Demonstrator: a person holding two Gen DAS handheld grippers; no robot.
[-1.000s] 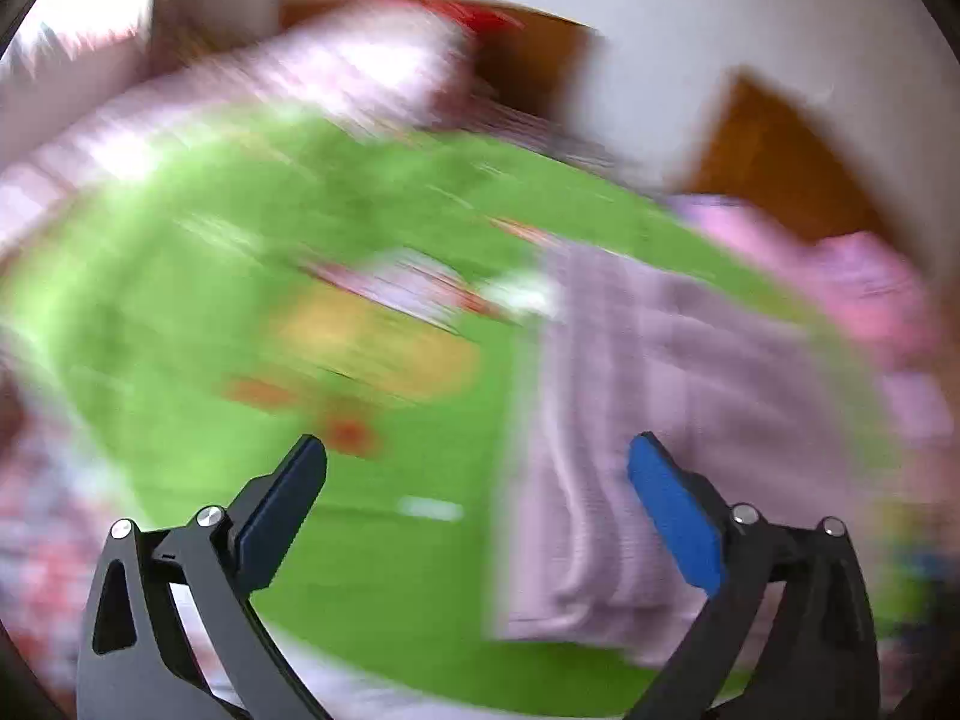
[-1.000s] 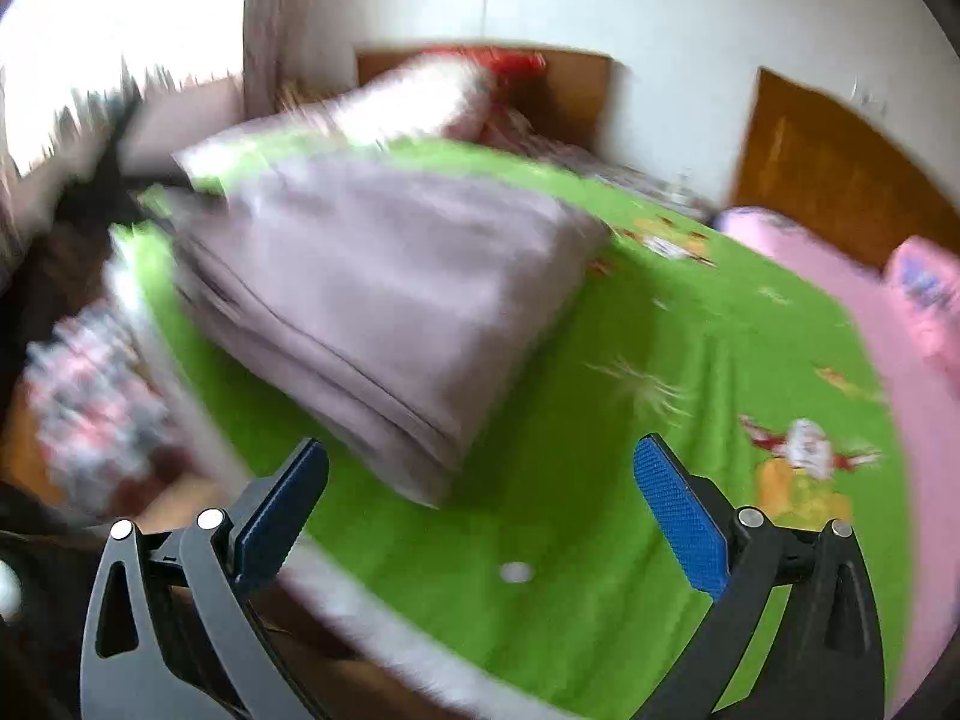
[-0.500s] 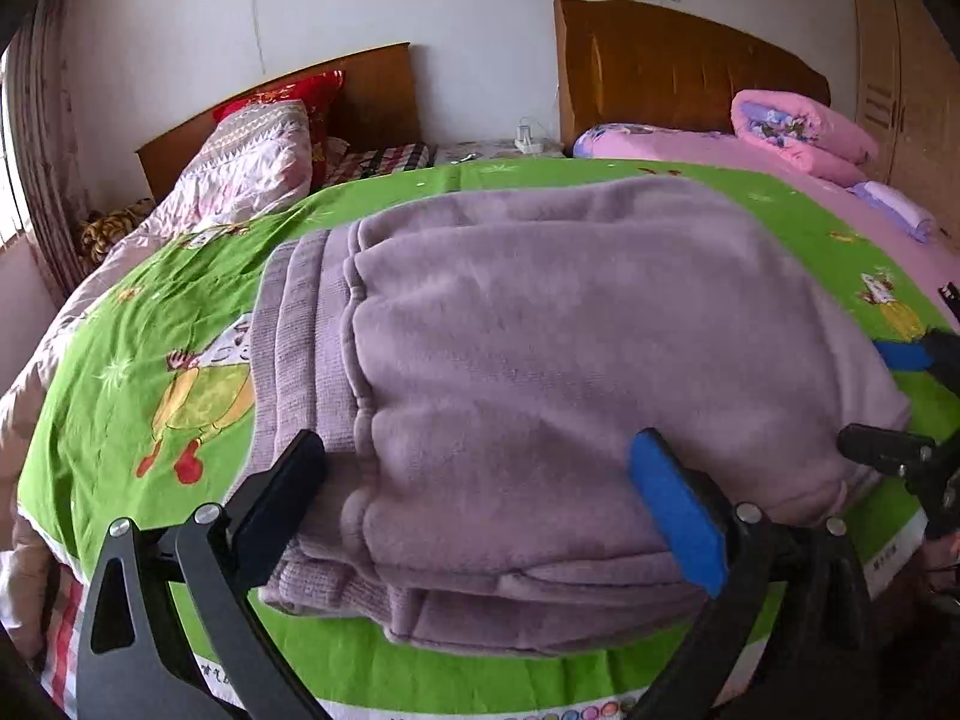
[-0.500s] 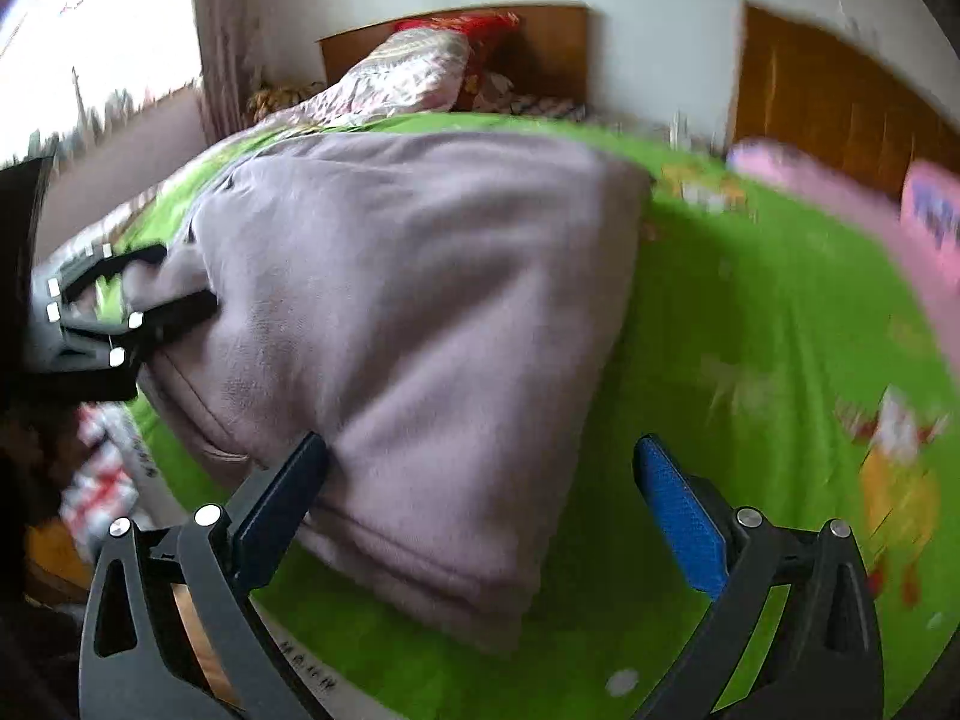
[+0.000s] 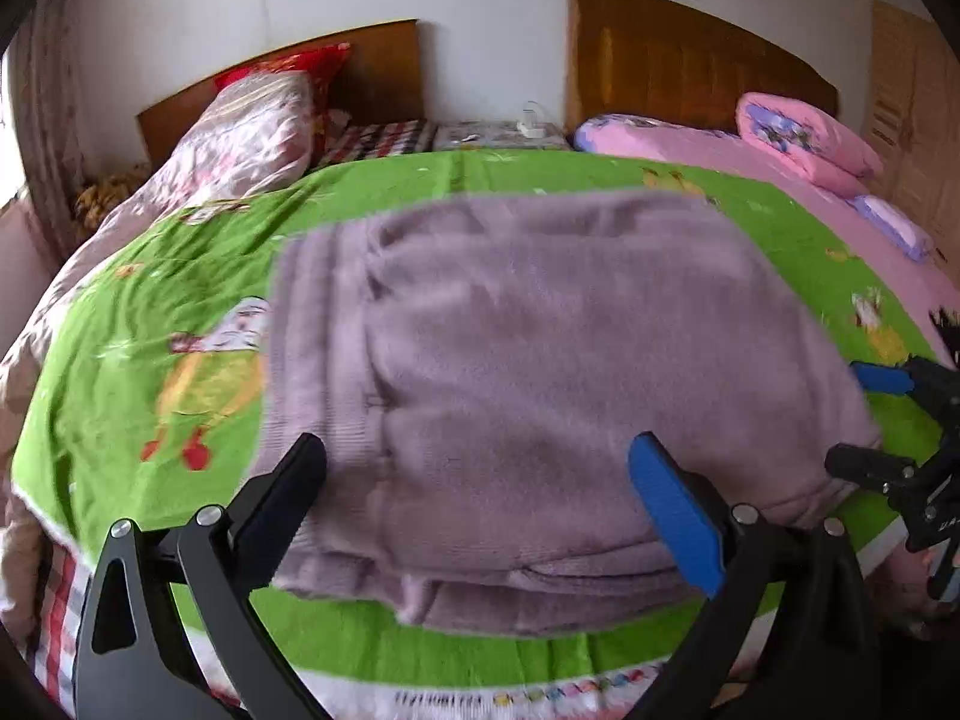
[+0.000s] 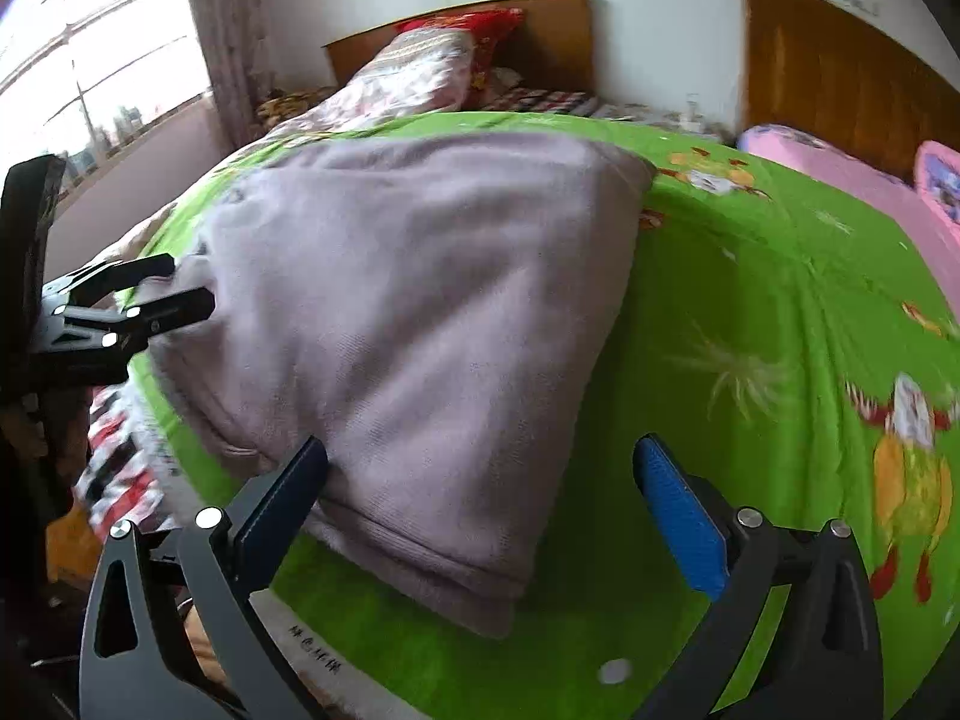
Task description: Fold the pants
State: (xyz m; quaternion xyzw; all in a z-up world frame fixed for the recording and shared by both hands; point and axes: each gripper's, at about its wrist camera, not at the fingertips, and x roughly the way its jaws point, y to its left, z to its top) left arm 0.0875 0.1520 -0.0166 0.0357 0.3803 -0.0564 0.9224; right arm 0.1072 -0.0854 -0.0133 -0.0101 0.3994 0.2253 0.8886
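- Left gripper (image 5: pixel 480 516): jaws spread wide, holding nothing, poised low over the near edge of the folded stack, both fingers straddling its front portion.
- Right gripper (image 6: pixel 480 516): jaws likewise wide apart and empty; its left finger sits just at the stack's near corner, its right finger over bare green cover.
- Pants (image 5: pixel 540 372): lilac fleece, folded into a thick layered rectangle, lying flat on the green bedspread (image 5: pixel 198 276) close to the bed's front edge.
- In the right wrist view the left gripper shows at the stack's far-left edge, fingers apart.
- Beyond: patterned quilt (image 5: pixel 252 132) by the wooden headboard (image 5: pixel 372 66); a pink bed (image 5: pixel 720 150) alongside.
- Change from half a second earlier: both grippers sit slightly farther back from the stack; the pants lie unchanged, jaw spread the same.
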